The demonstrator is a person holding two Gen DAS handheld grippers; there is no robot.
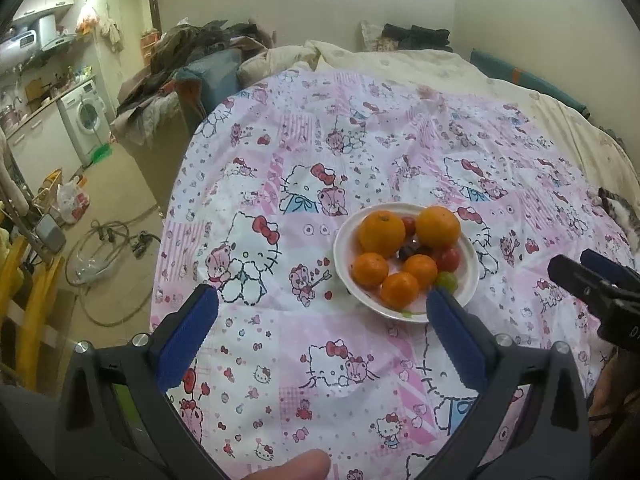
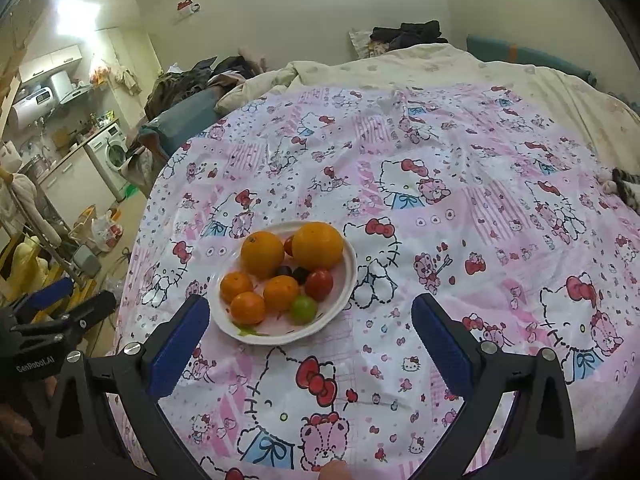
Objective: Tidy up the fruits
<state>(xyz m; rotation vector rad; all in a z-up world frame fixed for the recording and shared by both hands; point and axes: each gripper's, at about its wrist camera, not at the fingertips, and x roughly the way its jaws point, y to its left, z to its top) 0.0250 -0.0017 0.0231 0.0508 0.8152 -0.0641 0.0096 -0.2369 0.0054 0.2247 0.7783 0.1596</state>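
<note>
white, shallow ceramic plate (image 2: 344,280) sits on the pink cartoon-cat tablecloth (image 2: 460,216), heaped with two big oranges (image 2: 262,254), three small mandarins (image 2: 281,292), red cherry tomatoes (image 2: 319,284), a green grape (image 2: 303,309) and dark grapes. i see my left gripper (image 1: 320,302) and right gripper (image 2: 310,312) both spread wide and empty, hovering near the plate.

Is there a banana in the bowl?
No, the bowl holds only oranges, small tomatoes, a green grape and dark fruits.
</note>
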